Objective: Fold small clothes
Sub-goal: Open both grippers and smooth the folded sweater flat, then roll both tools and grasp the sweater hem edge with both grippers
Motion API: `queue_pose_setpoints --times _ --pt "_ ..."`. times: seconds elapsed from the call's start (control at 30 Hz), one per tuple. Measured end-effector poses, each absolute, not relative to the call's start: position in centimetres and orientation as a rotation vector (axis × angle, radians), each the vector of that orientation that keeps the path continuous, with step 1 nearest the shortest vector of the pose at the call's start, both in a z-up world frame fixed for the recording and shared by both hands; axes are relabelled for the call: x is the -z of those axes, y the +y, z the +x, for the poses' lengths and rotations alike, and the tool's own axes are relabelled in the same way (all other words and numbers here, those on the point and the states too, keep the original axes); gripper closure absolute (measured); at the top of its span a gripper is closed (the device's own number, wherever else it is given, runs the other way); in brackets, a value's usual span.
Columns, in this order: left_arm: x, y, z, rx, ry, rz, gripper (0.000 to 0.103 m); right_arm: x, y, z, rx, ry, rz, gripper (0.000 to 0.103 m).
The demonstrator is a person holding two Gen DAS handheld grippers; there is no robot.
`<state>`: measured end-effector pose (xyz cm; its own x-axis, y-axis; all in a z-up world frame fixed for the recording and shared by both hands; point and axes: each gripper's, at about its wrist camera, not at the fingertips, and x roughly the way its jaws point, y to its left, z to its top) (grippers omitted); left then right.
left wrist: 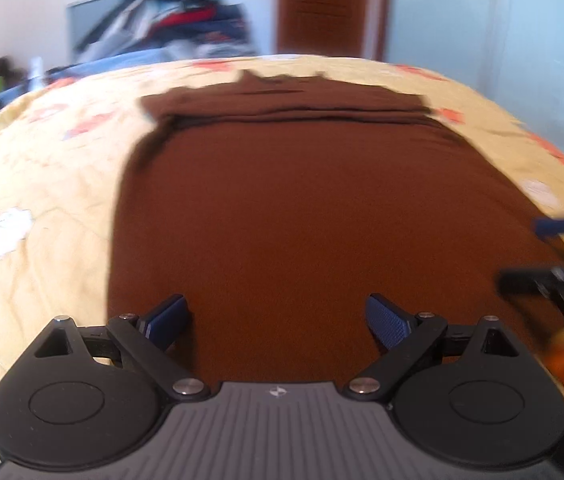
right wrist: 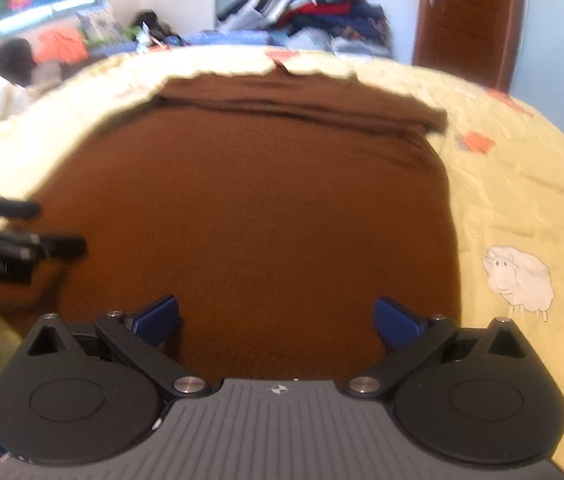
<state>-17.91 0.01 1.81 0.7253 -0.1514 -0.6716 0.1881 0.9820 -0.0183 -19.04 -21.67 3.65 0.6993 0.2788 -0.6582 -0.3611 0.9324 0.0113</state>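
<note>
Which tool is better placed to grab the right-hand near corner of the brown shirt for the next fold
Probably the right tool. It hovers open over the brown knit shirt with the shirt's right edge close beside its right finger. The left tool sits nearer the left edge.

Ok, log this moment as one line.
brown garment flat on bedspread, far edge folded | left gripper open | right gripper open | nothing gripped

A home bedroom: quilted bed (right wrist: 522,184), piled clothes (right wrist: 314,12), wooden door (right wrist: 470,20).
</note>
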Motion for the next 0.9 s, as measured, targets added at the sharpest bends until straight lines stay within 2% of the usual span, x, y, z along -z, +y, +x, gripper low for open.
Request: queue_pose_setpoints --times 0.07,0.13,0.3,0.37,0.43,0.53,0.63,0.73,0.8,0.83,0.9 --pt "-1.3 -0.4 -19.7 0.212 0.718 0.121 0.006 -2.3 -21.3 -19.7 -0.381 0.778 -0.148 0.000" --pt "-1.5 0.3 -20.5 0.241 0.749 0.109 0.006 -1.8 -21.7 -21.5 -0.416 0.716 -0.184 0.000" --pt "-2.9 1.2 -22.1 0.287 0.785 0.216 0.006 -3.3 -22.4 -21.9 -0.445 0.839 -0.239 0.000" --pt "-4.4 1.5 -21.5 0.282 0.723 0.285 0.006 -4.8 -22.2 -20.7 -0.454 0.839 -0.244 0.000" --pt "-6.3 1.8 -19.3 0.252 0.627 0.304 0.006 -6.7 -22.0 -18.7 -0.450 0.738 -0.216 0.000" --pt "-7.4 1.5 -13.7 0.231 0.538 0.154 0.006 -8.1 -21.8 -12.8 -0.390 0.625 -0.113 0.000" --pt "-5.6 0.0 -7.0 0.178 0.587 0.048 0.006 -7.1 -21.2 -5.4 -0.305 0.660 0.014 0.000" --pt "-3.1 -1.9 -1.7 0.065 0.679 0.085 0.006 -4.8 -20.4 0.3 -0.205 0.734 0.031 0.000" --pt "-1.7 -2.1 0.2 0.044 0.740 0.098 0.004 -2.9 -20.1 2.1 -0.165 0.786 -0.031 0.000" --pt "-1.3 -1.2 0.2 0.068 0.715 0.053 0.002 -2.3 -20.0 1.4 -0.170 0.728 -0.109 0.000" --pt "-1.0 0.3 -0.1 0.101 0.708 0.051 0.000 -1.9 -21.8 0.5 -0.212 0.698 -0.061 0.000"
